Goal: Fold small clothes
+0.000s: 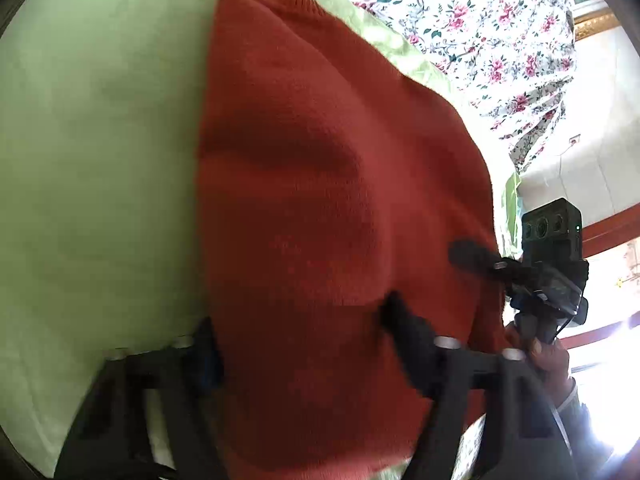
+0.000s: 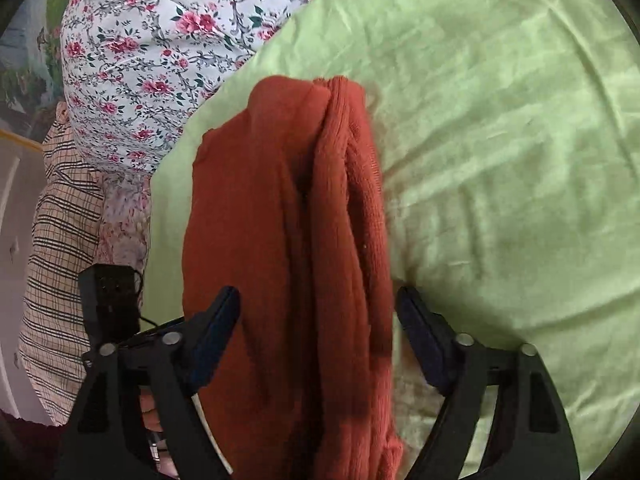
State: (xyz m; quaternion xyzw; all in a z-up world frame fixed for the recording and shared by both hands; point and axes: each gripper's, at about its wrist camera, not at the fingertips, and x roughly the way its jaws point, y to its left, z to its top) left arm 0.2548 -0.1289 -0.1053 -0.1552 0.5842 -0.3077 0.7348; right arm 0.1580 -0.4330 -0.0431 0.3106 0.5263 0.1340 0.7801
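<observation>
A rust-red knitted garment (image 1: 320, 184) lies on a light green sheet (image 1: 92, 168). In the left wrist view it fills the middle, and my left gripper (image 1: 296, 324) is open with the garment's near edge between its fingers (image 1: 412, 332). The right gripper (image 1: 480, 258) shows at the garment's right edge there. In the right wrist view the garment (image 2: 288, 240) is bunched into long folds. My right gripper (image 2: 318, 312) is open, its fingers (image 2: 216, 320) standing on either side of the folds.
A white cloth with pink flowers (image 2: 160, 40) lies at the far edge of the green sheet (image 2: 500, 140). A checked cloth (image 2: 60, 260) lies at the left. The left gripper's camera (image 2: 110, 296) shows beside it. A white wall and red frame (image 1: 608, 232) are at the right.
</observation>
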